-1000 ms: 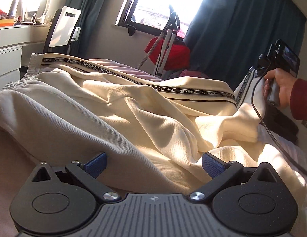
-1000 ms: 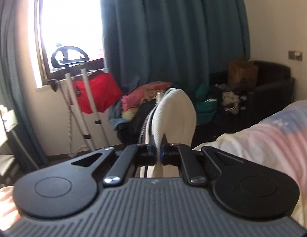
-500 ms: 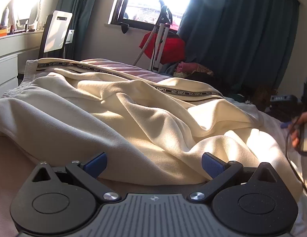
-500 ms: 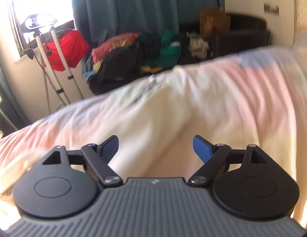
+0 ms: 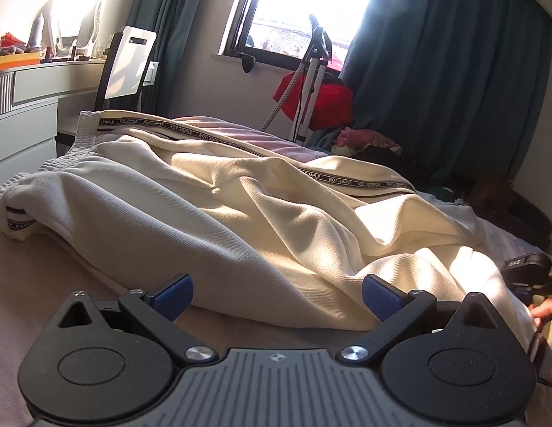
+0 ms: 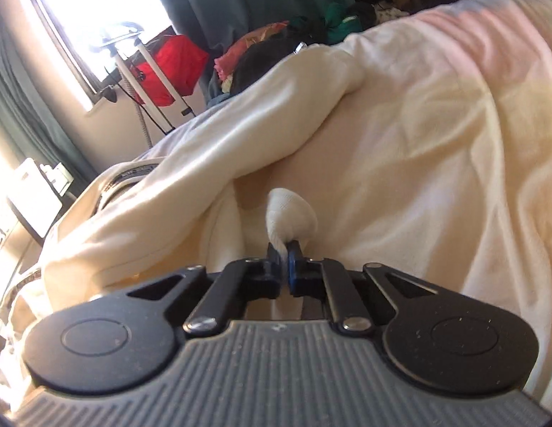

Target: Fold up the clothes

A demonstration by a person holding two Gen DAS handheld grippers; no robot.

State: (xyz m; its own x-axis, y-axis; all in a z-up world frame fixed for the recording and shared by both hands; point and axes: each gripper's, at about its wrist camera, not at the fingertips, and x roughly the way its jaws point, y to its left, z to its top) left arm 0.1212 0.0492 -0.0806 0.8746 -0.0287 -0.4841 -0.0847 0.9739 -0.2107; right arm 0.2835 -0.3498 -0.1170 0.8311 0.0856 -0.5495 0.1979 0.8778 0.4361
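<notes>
Cream trousers (image 5: pixel 240 206) with a black "NOT-SIMPLE" side stripe (image 5: pixel 333 178) lie rumpled across the bed. My left gripper (image 5: pixel 274 293) is open and empty, low on the bed just in front of the trousers' near edge. My right gripper (image 6: pixel 284 249) is shut on a pinch of cream fabric (image 6: pixel 292 213) at the trousers' right end. The same garment shows in the right wrist view (image 6: pixel 240 149). The right gripper's body and the hand that holds it show at the right edge of the left wrist view (image 5: pixel 528 270).
The bed sheet (image 5: pixel 44 284) is pinkish. A white desk (image 5: pixel 30 92) and chair (image 5: pixel 130 60) stand at the left. By the window are a garment steamer stand (image 5: pixel 311 82), a red bag (image 5: pixel 322 103), a clothes pile (image 6: pixel 276 46) and dark curtains (image 5: pixel 454 53).
My right gripper let go of the raised trouser end, dropped to the bed open, and has now shut on fabric at the right end. My left gripper stayed open and shifted slightly.
</notes>
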